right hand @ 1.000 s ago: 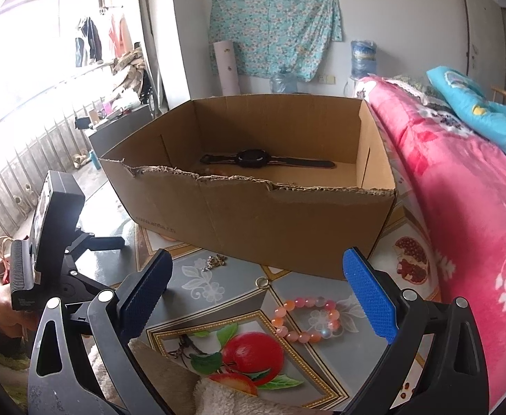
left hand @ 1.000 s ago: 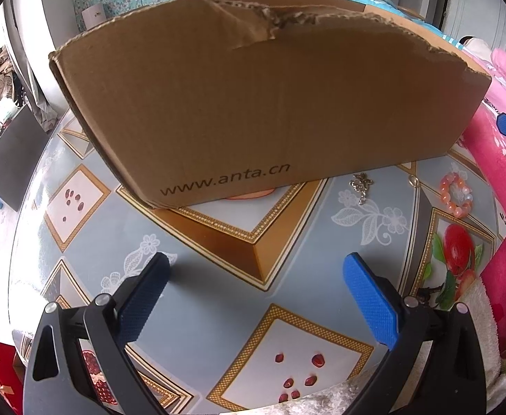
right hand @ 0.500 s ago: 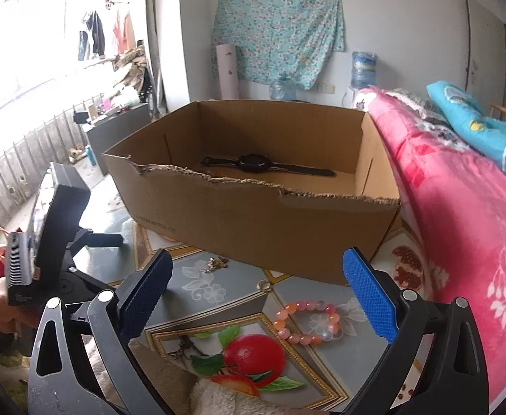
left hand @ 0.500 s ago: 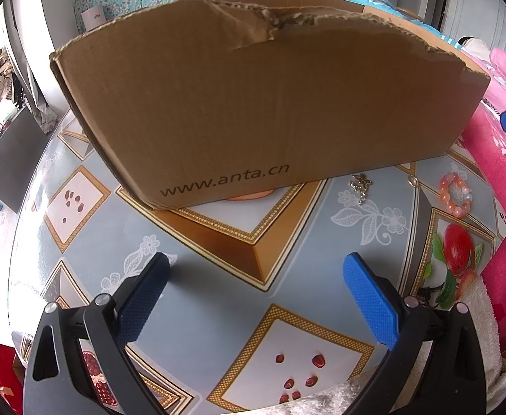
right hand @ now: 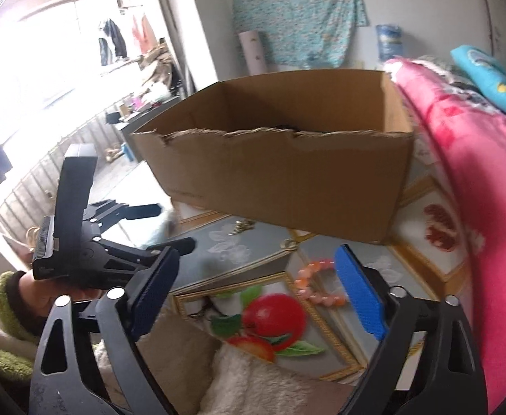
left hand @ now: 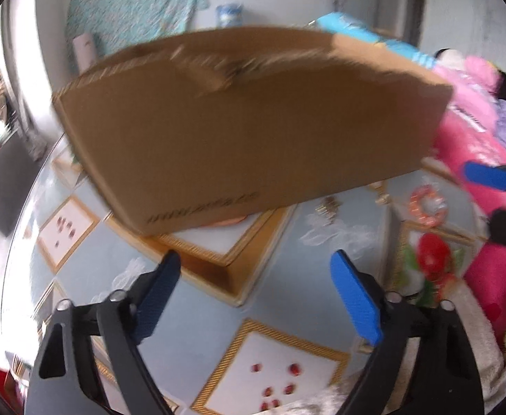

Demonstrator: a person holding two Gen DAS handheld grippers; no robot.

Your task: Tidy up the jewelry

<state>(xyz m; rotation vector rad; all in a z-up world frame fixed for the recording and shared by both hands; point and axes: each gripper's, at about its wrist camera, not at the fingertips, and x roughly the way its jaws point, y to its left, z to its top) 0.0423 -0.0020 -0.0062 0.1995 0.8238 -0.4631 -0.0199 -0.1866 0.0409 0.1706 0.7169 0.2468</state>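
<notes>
An open cardboard box (right hand: 287,180) stands on the patterned table; it also fills the left wrist view (left hand: 246,121). An orange-pink bead bracelet (right hand: 317,282) lies on the table in front of the box, just beyond my right gripper (right hand: 256,276), which is open and empty. The bracelet also shows in the left wrist view (left hand: 427,205). A small silver trinket (right hand: 242,226) and a ring (right hand: 289,243) lie near the box. My left gripper (left hand: 256,290) is open and empty over the table. The box's contents are hidden now.
A pink blanket (right hand: 478,180) lies along the table's right side. White fleece cloth (right hand: 253,380) lies at the near table edge. My left gripper and the hand holding it show at the left of the right wrist view (right hand: 80,235).
Both views are now blurred by motion. The right gripper has dropped lower and moved toward the bracelet; the watch in the box is no longer visible. The left gripper has shifted and tilted.
</notes>
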